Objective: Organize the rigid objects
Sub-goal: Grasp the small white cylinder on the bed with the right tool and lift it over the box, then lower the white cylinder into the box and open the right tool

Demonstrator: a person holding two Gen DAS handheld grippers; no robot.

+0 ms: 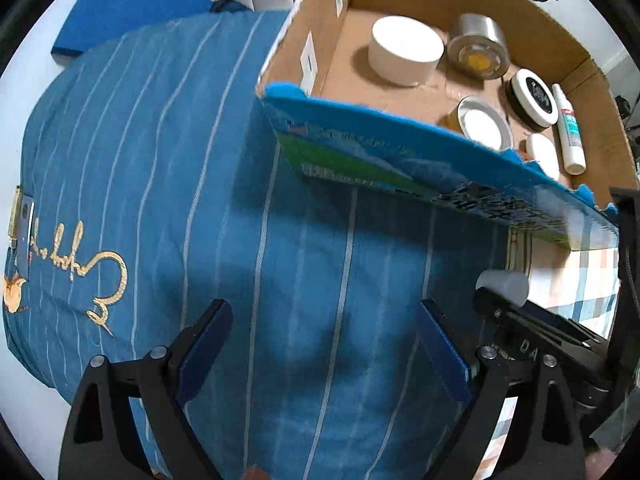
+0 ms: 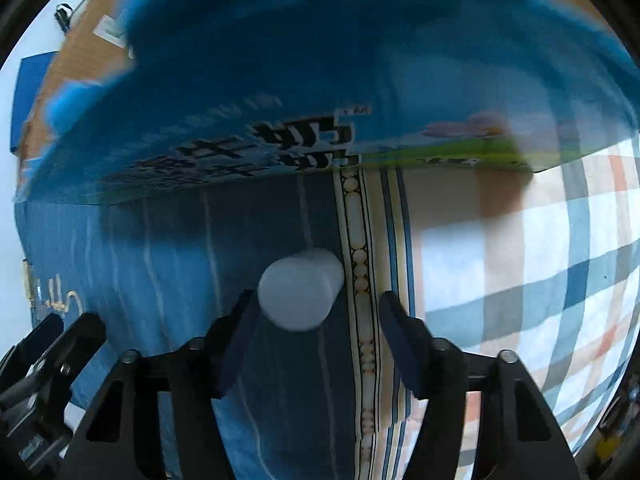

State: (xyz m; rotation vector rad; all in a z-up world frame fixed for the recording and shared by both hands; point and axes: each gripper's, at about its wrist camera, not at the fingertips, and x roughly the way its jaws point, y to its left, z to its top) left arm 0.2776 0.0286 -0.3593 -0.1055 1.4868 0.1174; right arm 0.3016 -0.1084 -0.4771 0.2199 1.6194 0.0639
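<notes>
A small white cylinder (image 2: pixel 300 288) lies on its side on the bedding, just in front of the cardboard box (image 1: pixel 316 24). My right gripper (image 2: pixel 316 298) points down over it with a finger on each side. The left pad is at the cylinder's edge and a clear gap remains on the right, so the jaws are not gripping it. The view is blurred. My left gripper (image 1: pixel 324 312) stands open over the blue striped cloth (image 1: pixel 160 160) with nothing between its fingers. In the left wrist view the cylinder (image 1: pixel 502 284) shows at the right.
The box holds a white round tub (image 1: pixel 404 50), a silver tin (image 1: pixel 478 46), a dark jar with a white-rimmed lid (image 1: pixel 534 98), a white-lidded jar (image 1: pixel 484 122) and a white bottle (image 1: pixel 570 132). Its blue printed side (image 1: pixel 400 160) faces me. Checked bedding (image 2: pixel 520 260) lies to the right.
</notes>
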